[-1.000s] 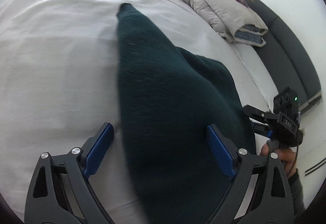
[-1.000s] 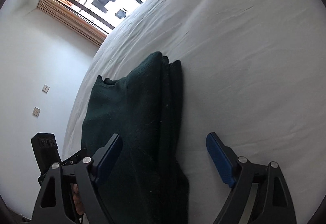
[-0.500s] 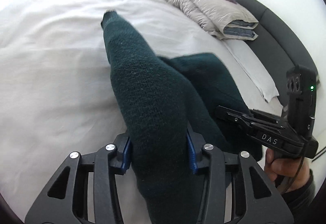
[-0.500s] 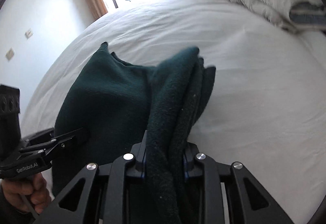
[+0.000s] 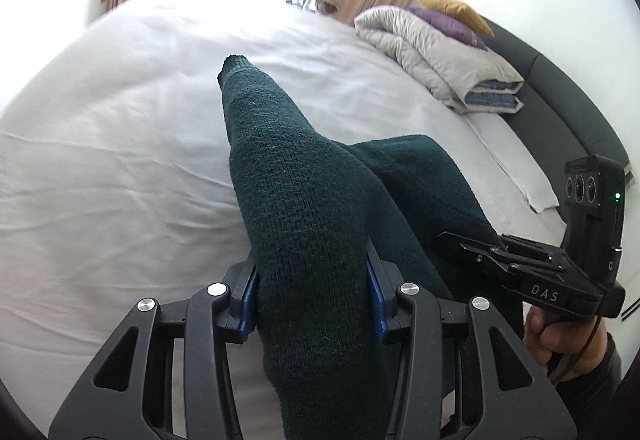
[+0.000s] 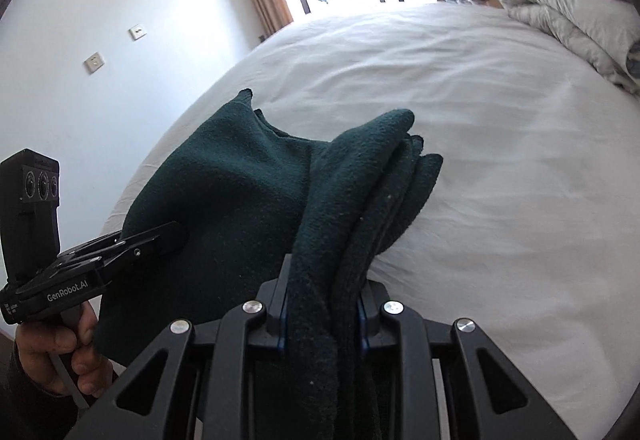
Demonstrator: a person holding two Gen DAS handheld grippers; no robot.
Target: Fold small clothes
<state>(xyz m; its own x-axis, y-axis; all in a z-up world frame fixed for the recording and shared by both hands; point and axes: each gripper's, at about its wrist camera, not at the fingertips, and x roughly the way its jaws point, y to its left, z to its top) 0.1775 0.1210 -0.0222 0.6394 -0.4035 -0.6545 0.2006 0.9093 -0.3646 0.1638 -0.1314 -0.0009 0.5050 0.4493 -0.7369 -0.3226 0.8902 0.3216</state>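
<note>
A: What differs from a second ago?

B: Back then both tools stood spread wide over the dark green knitted garment (image 5: 304, 208) lying flat on the white-sheeted bed (image 5: 120, 160). Now the left tool (image 5: 312, 296) is clenched on a thick bunch of it, and the right tool (image 6: 322, 314) is clenched on a stack of folded layers. Since half a second ago the grips look the same, but both views have tipped up, so the window and curtains show more.

A: Where is the garment now?

B: Near the edge of the bed, raised at the two gripped ends. In the left view a long tapered part runs away from the tool towards the middle of the bed, its far tip resting on the sheet. In the right view the folded edges point forward, and the broad panel sags between the two tools.

A: Any containers?

B: None visible. A folded grey-beige quilt (image 5: 436, 60) lies at the far side of the bed, with a purple cushion (image 5: 448, 25) and a yellow cushion (image 5: 454, 9) on it.

A: And the hands?

B: The person's right hand (image 5: 560, 336) wraps its handle, tool angled towards the garment; the left hand (image 6: 60, 356) does likewise, its tool tip against the panel.
</note>
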